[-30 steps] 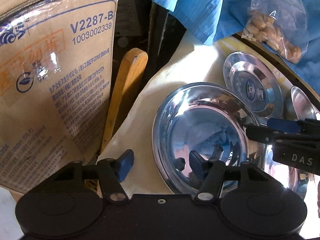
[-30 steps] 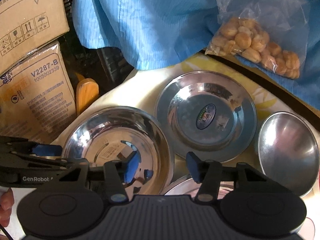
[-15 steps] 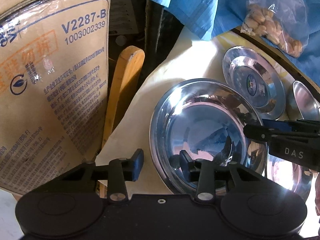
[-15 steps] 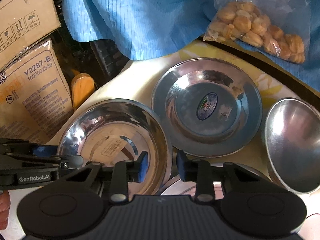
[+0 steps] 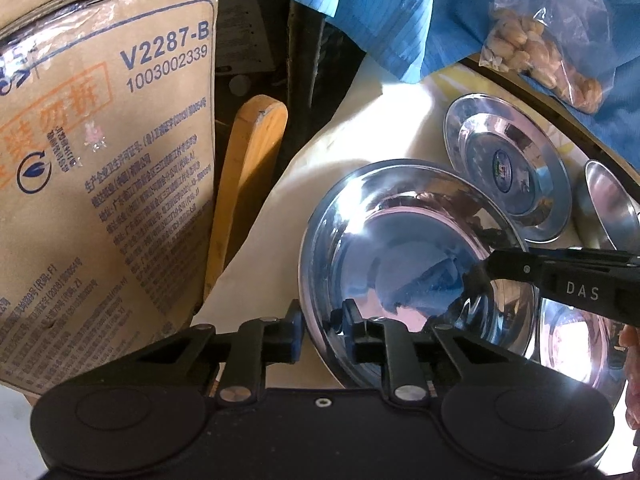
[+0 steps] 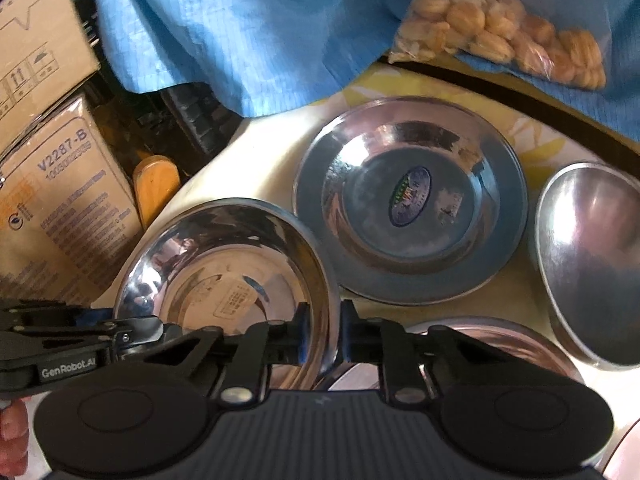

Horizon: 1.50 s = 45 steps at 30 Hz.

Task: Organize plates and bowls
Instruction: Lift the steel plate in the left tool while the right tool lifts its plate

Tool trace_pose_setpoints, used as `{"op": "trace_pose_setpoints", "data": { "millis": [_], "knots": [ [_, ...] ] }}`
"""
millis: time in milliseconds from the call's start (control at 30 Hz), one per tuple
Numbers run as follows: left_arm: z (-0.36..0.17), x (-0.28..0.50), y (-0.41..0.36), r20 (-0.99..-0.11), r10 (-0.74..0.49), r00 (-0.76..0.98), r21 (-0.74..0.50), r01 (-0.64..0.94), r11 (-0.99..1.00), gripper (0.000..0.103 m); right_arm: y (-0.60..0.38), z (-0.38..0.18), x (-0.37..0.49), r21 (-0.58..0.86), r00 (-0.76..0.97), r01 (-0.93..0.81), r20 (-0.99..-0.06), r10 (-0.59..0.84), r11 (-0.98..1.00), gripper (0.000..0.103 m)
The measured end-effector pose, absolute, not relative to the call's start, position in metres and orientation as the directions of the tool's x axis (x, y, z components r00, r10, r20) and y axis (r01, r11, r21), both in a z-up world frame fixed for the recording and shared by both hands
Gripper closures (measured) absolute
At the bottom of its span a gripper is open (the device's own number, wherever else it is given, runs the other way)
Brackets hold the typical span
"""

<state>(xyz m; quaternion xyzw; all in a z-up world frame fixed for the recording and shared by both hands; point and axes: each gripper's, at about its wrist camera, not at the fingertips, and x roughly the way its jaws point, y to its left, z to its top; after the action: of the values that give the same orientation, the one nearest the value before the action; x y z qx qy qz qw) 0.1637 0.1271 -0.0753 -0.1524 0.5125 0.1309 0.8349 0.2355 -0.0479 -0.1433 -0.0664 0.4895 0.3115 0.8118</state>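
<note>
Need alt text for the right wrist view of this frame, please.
The right gripper pinches the near rim of a shiny steel bowl, while the left gripper grips its opposite rim. Beyond lie a flat steel plate with a sticker, a dull oval steel bowl, blue cloth and bagged biscuits.

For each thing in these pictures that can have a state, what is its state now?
Left gripper: shut on the near rim of the large steel bowl.
Right gripper: shut on the opposite rim of the same bowl.
Stickered steel plate: upright, empty, free.
Small steel bowl: free, empty.
Snack bag: filled; closure not visible.
Cardboard box: closed.
</note>
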Motion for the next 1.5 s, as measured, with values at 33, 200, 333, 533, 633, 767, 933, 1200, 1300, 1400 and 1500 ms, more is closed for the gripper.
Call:
{"op": "trace_pose_setpoints", "data": {
  "millis": [33, 200, 333, 533, 633, 767, 933, 1200, 1300, 1400, 1500],
  "knots": [
    [-0.075, 0.163, 0.128, -0.895, 0.058, 0.442, -0.127, -0.378, 0.917, 0.084, -0.049, -0.144, 0.235, 0.207, 0.327, -0.563, -0.833, 0.445, 0.800, 0.089],
    [-0.070, 0.158, 0.137, -0.890, 0.042, 0.454, -0.168, -0.413, 0.895, 0.088, -0.053, -0.140, 0.234, 0.233, 0.336, -0.541, -0.821, 0.462, 0.808, 0.091],
    [-0.058, 0.156, 0.139, -0.881, 0.059, 0.469, -0.167, -0.426, 0.889, 0.088, -0.053, -0.129, 0.229, 0.249, 0.347, -0.547, -0.801, 0.487, 0.799, 0.092],
    [-0.033, 0.151, 0.137, -0.860, 0.079, 0.504, -0.172, -0.433, 0.885, 0.088, -0.058, -0.107, 0.227, 0.274, 0.375, -0.552, -0.762, 0.528, 0.788, 0.092],
    [-0.019, 0.151, 0.130, -0.848, 0.068, 0.526, -0.178, -0.403, 0.898, 0.088, -0.069, -0.094, 0.222, 0.275, 0.402, -0.546, -0.743, 0.535, 0.792, 0.093],
    [-0.007, 0.160, 0.109, -0.834, 0.024, 0.552, -0.188, -0.325, 0.927, 0.089, -0.097, -0.078, 0.215, 0.276, 0.441, -0.507, -0.731, 0.521, 0.816, 0.093],
    [-0.005, 0.173, 0.073, -0.829, -0.048, 0.557, -0.206, -0.224, 0.953, 0.089, -0.145, -0.069, 0.204, 0.257, 0.487, -0.430, -0.741, 0.462, 0.865, 0.093],
    [-0.029, 0.189, 0.021, -0.858, -0.131, 0.496, -0.197, -0.082, 0.977, 0.087, -0.204, -0.083, 0.187, 0.250, 0.500, -0.286, -0.785, 0.367, 0.925, 0.093],
    [-0.038, 0.190, 0.012, -0.873, -0.134, 0.469, -0.181, -0.057, 0.982, 0.087, -0.211, -0.094, 0.182, 0.247, 0.488, -0.254, -0.802, 0.344, 0.935, 0.093],
    [-0.047, 0.196, 0.004, -0.886, -0.125, 0.446, -0.159, -0.040, 0.986, 0.085, -0.212, -0.101, 0.176, 0.229, 0.474, -0.248, -0.819, 0.324, 0.941, 0.092],
    [-0.053, 0.196, 0.002, -0.896, -0.116, 0.428, -0.147, -0.040, 0.988, 0.085, -0.209, -0.106, 0.174, 0.222, 0.459, -0.249, -0.830, 0.317, 0.943, 0.092]
  ]
}}
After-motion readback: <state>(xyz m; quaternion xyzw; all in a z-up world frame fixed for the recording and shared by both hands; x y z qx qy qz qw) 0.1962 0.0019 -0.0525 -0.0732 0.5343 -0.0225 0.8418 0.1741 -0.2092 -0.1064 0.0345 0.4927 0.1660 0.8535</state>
